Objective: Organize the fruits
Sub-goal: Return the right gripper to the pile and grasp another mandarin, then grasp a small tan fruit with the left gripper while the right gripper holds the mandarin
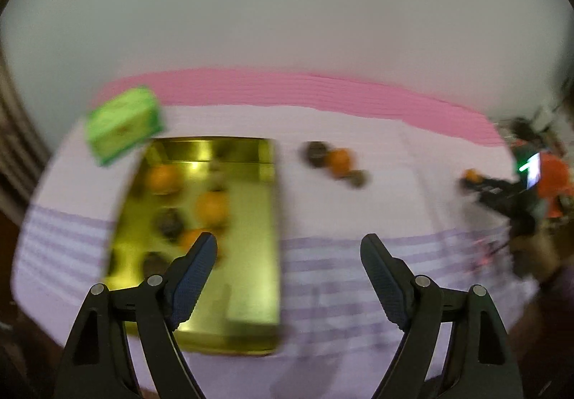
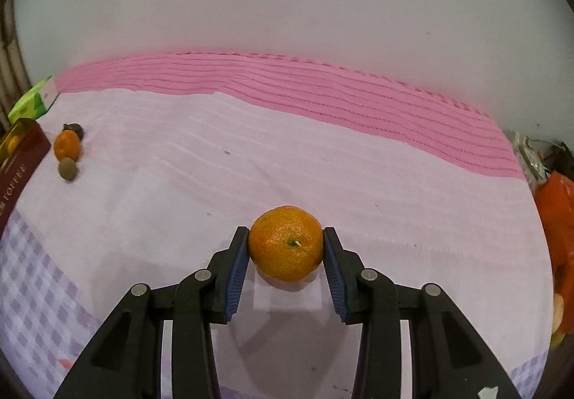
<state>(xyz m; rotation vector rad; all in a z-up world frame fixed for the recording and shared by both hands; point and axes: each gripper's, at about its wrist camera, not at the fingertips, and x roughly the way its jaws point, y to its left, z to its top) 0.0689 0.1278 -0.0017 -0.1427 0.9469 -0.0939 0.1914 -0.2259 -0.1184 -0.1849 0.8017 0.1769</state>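
Note:
A golden tin tray (image 1: 251, 291) lies on the lilac cloth, blurred in the left wrist view. It holds oranges (image 1: 211, 207) and dark round fruits (image 1: 168, 221). My left gripper (image 1: 288, 245) hangs open over the tray's right edge with nothing between its fingers. To the right of the tray lie a loose orange (image 1: 340, 162) and two dark fruits (image 1: 315, 153). In the right wrist view my right gripper (image 2: 286, 232) is shut on an orange (image 2: 286, 243), with both blue pads pressed to its sides low over the cloth. The same loose orange (image 2: 66, 146) lies far left.
A green box (image 1: 122, 123) stands behind the tray's left corner. The tin's dark red side (image 2: 21, 162) carries lettering. A pink band (image 2: 323, 90) edges the cloth below a white wall. An orange plastic bag (image 2: 559, 219) and clutter sit at the right edge.

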